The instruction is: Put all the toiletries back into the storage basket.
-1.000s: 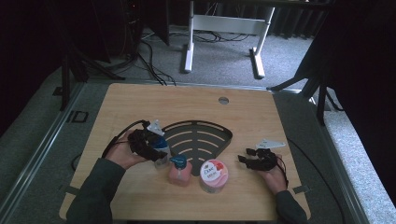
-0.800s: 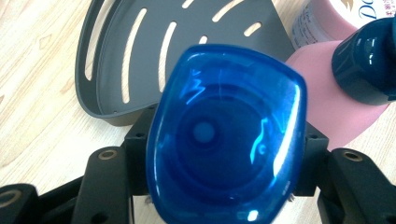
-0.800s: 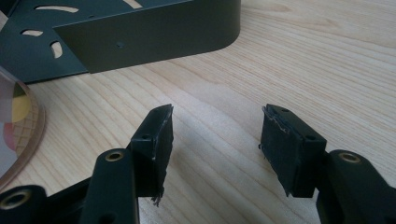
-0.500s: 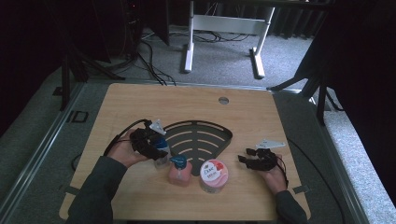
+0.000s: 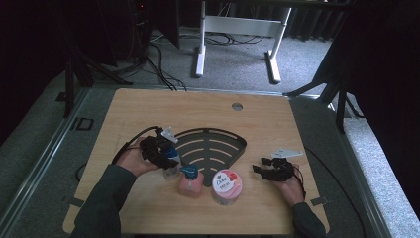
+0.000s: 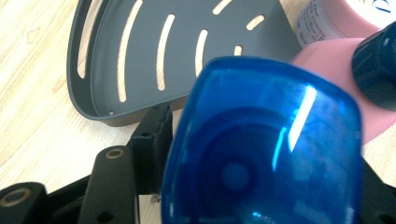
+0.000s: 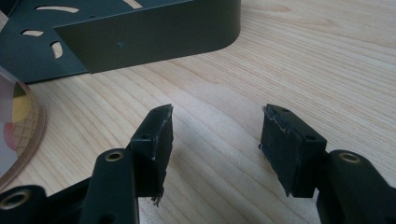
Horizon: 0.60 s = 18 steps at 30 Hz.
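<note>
Left hand-held gripper point(image 5: 166, 154): jaws pinching a blue-capped bottle point(image 6: 261, 144); in the left gripper view the translucent blue cap sits between the two black jaws, one jaw pad against its left side.
Blue-capped bottle, position: on the tabletop point(image 5: 148, 111), just beside the left corner of the dark slotted tray point(image 5: 210, 148); whether its base rests on the wood or is lifted, cannot tell.
Right hand-held gripper point(image 7: 215, 144): jaws spread apart with nothing between them, bare wood showing through the gap; low over the tabletop, near the tray's right corner but apart from it.
Tray: dark, fan-shaped, with long slots, lying flat mid-tabletop, nothing in it.
Pink pump bottle point(image 5: 190, 181): upright with a blue pump head, just in front of the tray and just to the right of the held bottle.
Pink jar point(image 5: 227, 186): stands beside the pump bottle, between it and the right hand-held gripper; the lid carries a printed label.
</note>
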Motion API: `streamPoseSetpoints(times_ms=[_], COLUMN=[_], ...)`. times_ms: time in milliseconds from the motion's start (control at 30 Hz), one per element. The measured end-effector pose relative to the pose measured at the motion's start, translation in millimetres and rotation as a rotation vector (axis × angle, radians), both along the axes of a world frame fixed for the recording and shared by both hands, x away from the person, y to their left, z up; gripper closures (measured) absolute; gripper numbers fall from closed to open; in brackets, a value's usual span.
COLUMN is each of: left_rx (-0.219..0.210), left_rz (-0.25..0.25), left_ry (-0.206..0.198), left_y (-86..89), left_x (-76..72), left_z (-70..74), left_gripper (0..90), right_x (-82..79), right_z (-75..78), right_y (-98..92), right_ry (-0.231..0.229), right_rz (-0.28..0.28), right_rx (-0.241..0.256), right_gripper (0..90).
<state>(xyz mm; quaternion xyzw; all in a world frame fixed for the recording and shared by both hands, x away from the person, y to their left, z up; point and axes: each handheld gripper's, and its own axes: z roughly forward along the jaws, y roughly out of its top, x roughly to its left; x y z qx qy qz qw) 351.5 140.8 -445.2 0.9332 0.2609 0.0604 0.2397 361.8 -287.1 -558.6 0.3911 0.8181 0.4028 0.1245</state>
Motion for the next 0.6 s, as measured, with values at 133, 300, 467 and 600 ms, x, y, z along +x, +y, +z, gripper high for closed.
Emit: streamPoseSetpoints(times_ms=[133,300,467,600], left_rx=[-0.004,-0.006,-0.007,-0.010], left_rz=[-0.005,-0.017,-0.023,-0.025], left_ry=[0.007,0.016,0.027,0.032], left_y=[0.5,-0.2,-0.7,-0.3], left_x=[1.6,2.2,4.0,5.3], left_z=[-0.7,-1.2,-2.9,-3.2], left_gripper=[47.2,49.8,50.3,50.3], right_x=[0.0,0.0,0.0,0.0], right_z=[0.0,0.0,0.0,0.0], right_y=[0.0,-0.1,-0.1,-0.1], right_ry=[0.000,0.000,0.000,0.000], right_rz=[0.001,0.001,0.001,0.001], right_rx=[-0.001,-0.001,-0.001,0.000], right_gripper=[43.5,43.5,43.4,43.4])
